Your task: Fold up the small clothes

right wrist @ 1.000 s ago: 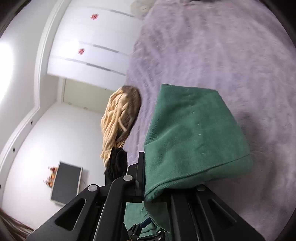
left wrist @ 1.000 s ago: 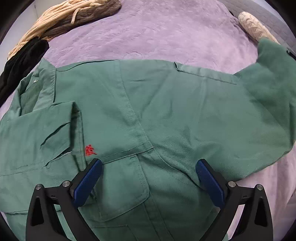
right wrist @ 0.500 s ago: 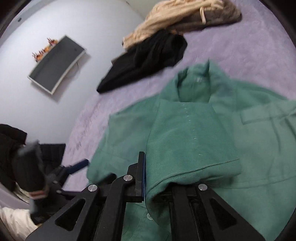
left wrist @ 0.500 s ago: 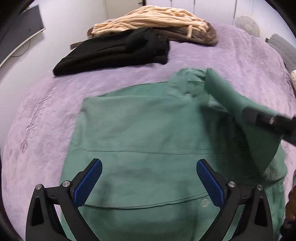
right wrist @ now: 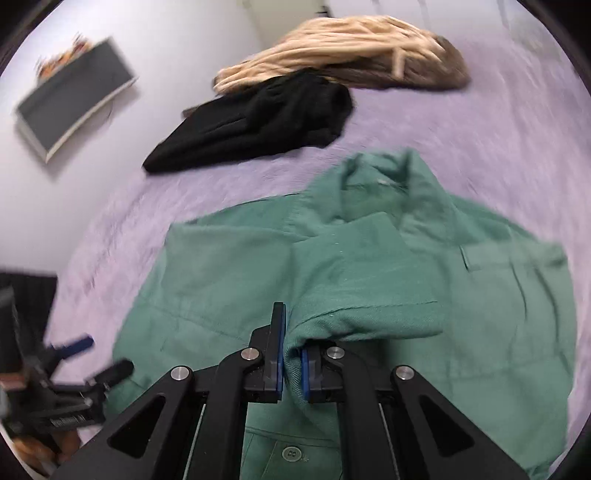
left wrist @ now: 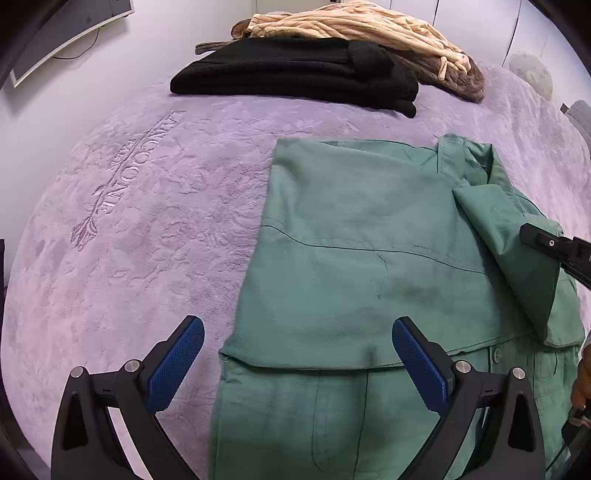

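Observation:
A green shirt [left wrist: 351,258] lies on the purple bedspread [left wrist: 147,221], its left side folded over the body. It also shows in the right wrist view [right wrist: 229,280]. My right gripper [right wrist: 291,365] is shut on the green sleeve [right wrist: 369,288] and holds it over the shirt's body; it also shows at the right edge of the left wrist view [left wrist: 554,245]. My left gripper [left wrist: 295,365] is open and empty, just above the shirt's lower left edge.
A folded black garment [left wrist: 295,74] and a beige and brown pile [left wrist: 369,29] lie at the far side of the bed. A dark screen [left wrist: 66,33] hangs on the white wall at the left. Bare bedspread lies left of the shirt.
The right gripper has carried the sleeve from out over the bedspread to over the shirt's body. The left gripper has moved to the shirt's left side, still open.

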The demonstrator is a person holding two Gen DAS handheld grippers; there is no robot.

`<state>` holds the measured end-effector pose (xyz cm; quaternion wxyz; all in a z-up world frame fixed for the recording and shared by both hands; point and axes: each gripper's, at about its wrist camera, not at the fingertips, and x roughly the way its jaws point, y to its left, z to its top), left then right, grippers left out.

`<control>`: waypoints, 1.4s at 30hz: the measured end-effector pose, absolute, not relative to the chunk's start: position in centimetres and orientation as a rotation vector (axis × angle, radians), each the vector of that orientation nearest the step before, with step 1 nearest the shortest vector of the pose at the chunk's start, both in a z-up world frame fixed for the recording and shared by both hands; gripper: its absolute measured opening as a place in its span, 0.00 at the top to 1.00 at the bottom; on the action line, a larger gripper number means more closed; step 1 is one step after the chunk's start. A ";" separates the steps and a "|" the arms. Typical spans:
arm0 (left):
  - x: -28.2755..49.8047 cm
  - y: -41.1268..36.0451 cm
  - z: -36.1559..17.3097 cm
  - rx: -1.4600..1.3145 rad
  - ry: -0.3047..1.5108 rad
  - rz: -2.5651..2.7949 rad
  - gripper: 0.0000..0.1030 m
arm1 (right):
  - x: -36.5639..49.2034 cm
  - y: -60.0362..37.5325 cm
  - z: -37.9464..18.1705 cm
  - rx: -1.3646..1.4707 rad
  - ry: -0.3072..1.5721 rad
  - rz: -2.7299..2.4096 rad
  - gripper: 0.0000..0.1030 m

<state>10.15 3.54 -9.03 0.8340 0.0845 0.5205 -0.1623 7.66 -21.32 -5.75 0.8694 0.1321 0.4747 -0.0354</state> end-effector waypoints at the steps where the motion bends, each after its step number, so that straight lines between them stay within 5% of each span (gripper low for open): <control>1: 10.4 4.0 -8.9 0.174 1.099 -0.332 0.01 | 8.4 -19.0 -6.3 0.193 1.023 -0.054 0.87; 2: 10.7 4.5 -8.9 0.169 1.097 -0.316 0.01 | 8.8 -17.2 -6.9 0.117 1.053 -0.045 0.84; 4: 11.3 5.7 -8.9 0.154 1.100 -0.283 0.01 | 8.5 -14.7 -8.2 0.011 1.106 -0.023 0.51; 6: 12.0 6.8 -8.9 0.138 1.106 -0.249 0.01 | 7.5 -13.1 -9.1 -0.036 1.130 0.019 0.37; 12: 12.8 6.8 -8.2 0.188 1.075 -0.235 0.01 | 4.5 -12.1 -8.7 -0.068 1.117 0.098 0.37; 21: 13.0 1.5 -5.6 0.156 1.061 -0.403 0.01 | -4.7 -26.7 -8.0 0.684 1.063 -0.129 0.37; 26: 12.3 -8.8 -6.2 0.248 1.091 -0.670 0.01 | -12.2 -34.1 -10.0 1.059 0.957 -0.307 0.35; 40: 7.1 -39.8 -10.3 0.498 1.125 -1.020 0.01 | -19.0 -41.2 -13.5 1.474 0.568 -0.337 0.34; 41: 7.0 -40.6 -10.6 0.515 1.126 -1.017 0.04 | -19.1 -41.5 -14.0 1.506 0.540 -0.337 0.34; 42: 6.8 -41.3 -10.9 0.533 1.129 -1.013 0.20 | -19.2 -41.8 -14.4 1.535 0.519 -0.339 0.34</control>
